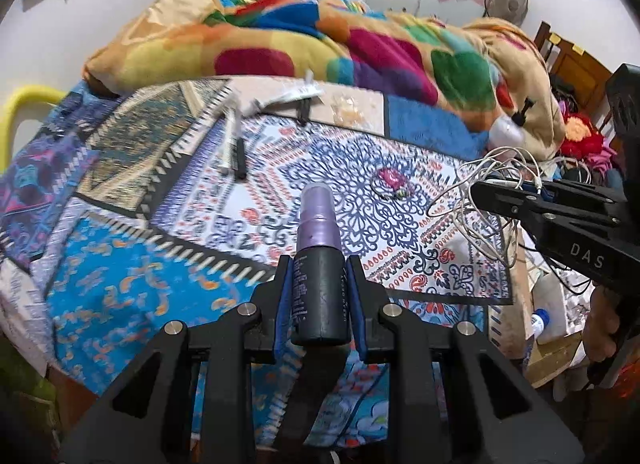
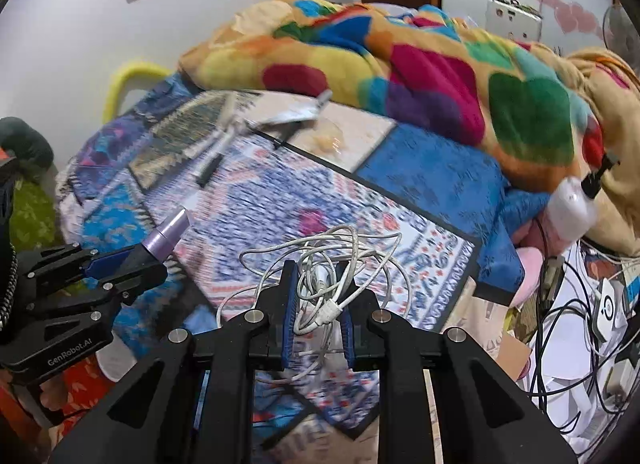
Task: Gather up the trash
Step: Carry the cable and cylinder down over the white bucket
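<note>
The left claw [image 1: 320, 296] pinches a spray bottle [image 1: 318, 264] (purple cap), the right claw [image 2: 318, 296] a tangled white cable [image 2: 324, 264].

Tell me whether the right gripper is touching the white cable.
Touching. The right wrist view shows the right gripper with its blue pads closed on the tangled white cable, loops spilling out either side.

The left wrist camera sat just behind its own fingers, looking forward and slightly down across the patchwork bedspread [image 1: 120, 296] toward the colourful blanket [image 1: 280, 35] at 12 o'clock, with the right gripper [image 1: 476, 193] entering at 3 o'clock. The right wrist camera looked the same way from nearby, with the left gripper [image 2: 136, 254] at 9 o'clock. Both views shared the bedspread, blanket and pens [image 1: 234, 147].
</note>
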